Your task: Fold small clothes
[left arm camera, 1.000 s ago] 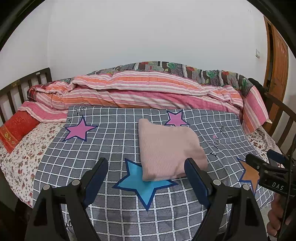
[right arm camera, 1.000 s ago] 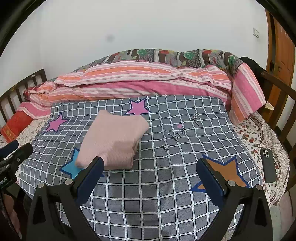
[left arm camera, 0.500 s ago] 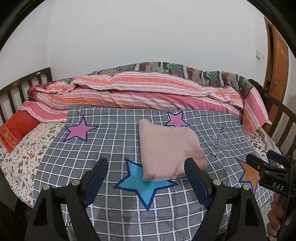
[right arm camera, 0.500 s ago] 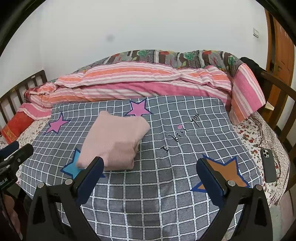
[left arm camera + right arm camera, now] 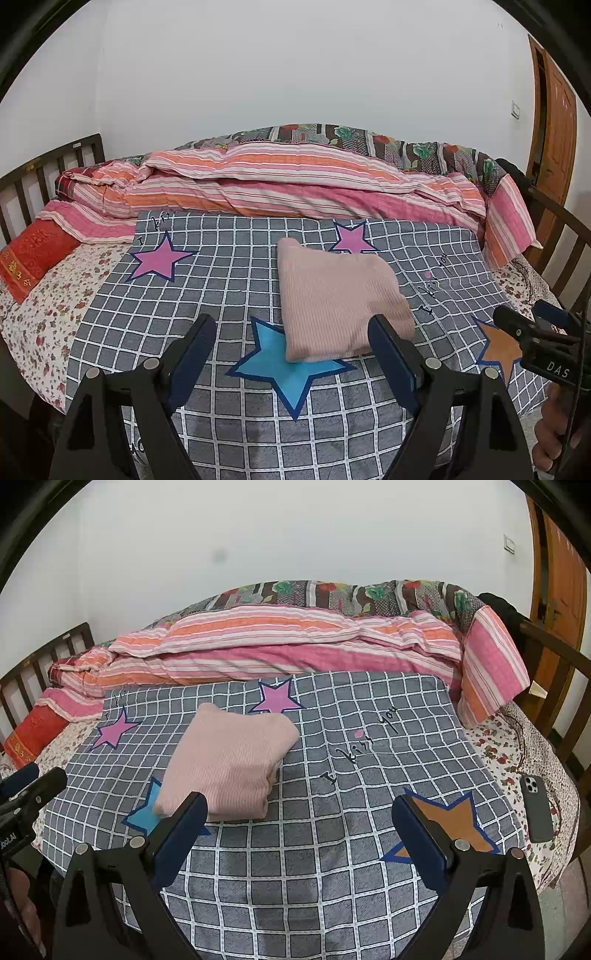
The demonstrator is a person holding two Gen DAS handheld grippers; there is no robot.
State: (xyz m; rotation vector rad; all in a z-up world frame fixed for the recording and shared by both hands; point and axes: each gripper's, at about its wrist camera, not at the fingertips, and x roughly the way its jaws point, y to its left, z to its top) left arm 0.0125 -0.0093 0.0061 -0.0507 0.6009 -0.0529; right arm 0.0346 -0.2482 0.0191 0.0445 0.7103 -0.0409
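White wall behind, a bed with a grey checked cover (image 5: 229,280) below me. From my left camera, the left gripper (image 5: 291,339) is spread wide and empty; the folded pink garment (image 5: 340,302) lies just beyond and between its fingers, nearer the right one. From my right camera, the right gripper (image 5: 299,823) also gapes empty, garment (image 5: 229,760) beyond its left finger, phone (image 5: 535,808) outside its right.

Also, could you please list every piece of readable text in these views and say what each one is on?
"I kiss you": grey checked blanket.
"DAS": right hand-held gripper, seen from the left wrist.
"bot.AI", cut off: left hand-held gripper, seen from the right wrist.
Gold characters on the red pillow: too blurred to read.
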